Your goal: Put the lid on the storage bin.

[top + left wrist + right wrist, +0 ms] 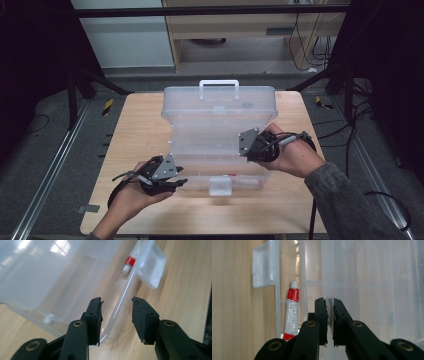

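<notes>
A large clear plastic box (220,120) with a white handle (219,85) stands open in the middle of the wooden table. A red and white tube (292,312) lies inside it near the front latch (220,186). My right gripper (245,150) is at the box's right side. In the right gripper view its jaws (330,301) are shut on a thin clear wall of the box (328,277). My left gripper (180,182) is at the box's front left corner. Its jaws (117,302) stand open around the rim (120,315) without touching it. Beyond them lie the tube (129,262) and the latch (152,265).
The table (140,140) has bare wood to the left, right and front of the box. Black frame bars and cables run along the floor on both sides. A cabinet stands behind the table.
</notes>
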The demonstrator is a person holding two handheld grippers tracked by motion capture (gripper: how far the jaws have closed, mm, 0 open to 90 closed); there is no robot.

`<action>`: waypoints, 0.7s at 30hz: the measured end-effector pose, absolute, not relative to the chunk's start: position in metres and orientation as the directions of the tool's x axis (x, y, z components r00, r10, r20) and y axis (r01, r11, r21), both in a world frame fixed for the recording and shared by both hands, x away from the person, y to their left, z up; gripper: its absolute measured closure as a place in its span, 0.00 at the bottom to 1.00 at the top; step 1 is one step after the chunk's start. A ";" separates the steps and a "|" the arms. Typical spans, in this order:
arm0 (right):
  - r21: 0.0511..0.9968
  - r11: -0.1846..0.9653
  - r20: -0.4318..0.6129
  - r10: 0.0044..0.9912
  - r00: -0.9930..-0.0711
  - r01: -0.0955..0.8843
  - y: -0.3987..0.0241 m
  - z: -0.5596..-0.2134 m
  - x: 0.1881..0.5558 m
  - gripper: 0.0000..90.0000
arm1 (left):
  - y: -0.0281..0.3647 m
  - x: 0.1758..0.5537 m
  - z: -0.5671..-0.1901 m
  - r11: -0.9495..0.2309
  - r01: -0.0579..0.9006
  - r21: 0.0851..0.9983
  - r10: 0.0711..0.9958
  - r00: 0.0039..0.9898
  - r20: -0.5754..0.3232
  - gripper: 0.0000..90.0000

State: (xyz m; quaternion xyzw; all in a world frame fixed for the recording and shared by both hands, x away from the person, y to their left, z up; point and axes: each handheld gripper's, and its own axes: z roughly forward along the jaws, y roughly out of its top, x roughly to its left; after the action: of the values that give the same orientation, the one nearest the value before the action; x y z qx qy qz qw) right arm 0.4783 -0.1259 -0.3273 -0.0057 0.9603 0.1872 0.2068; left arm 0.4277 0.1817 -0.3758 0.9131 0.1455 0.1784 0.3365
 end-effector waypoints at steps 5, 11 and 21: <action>0.361 0.928 -0.399 0.066 -0.915 -0.090 -0.126 -0.328 0.478 0.93 | 0.198 0.433 -0.350 -0.627 0.227 0.745 0.501 0.850 0.163 0.84; 0.366 0.926 -0.393 0.066 -0.917 -0.090 -0.128 -0.328 0.478 0.93 | 0.214 0.454 -0.326 -0.491 0.272 0.827 0.607 0.788 0.101 0.99; 0.365 0.926 -0.387 0.057 -0.920 -0.096 -0.128 -0.331 0.476 0.93 | 0.216 0.489 -0.324 -0.364 0.360 0.859 0.693 0.721 -0.008 1.00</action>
State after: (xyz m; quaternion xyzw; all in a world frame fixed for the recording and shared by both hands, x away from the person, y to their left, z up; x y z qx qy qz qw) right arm 0.4762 -0.1278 -0.3308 -0.0100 0.9608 0.1922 0.1995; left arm 0.4893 0.2163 -0.3237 0.8056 0.3268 0.1815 0.4597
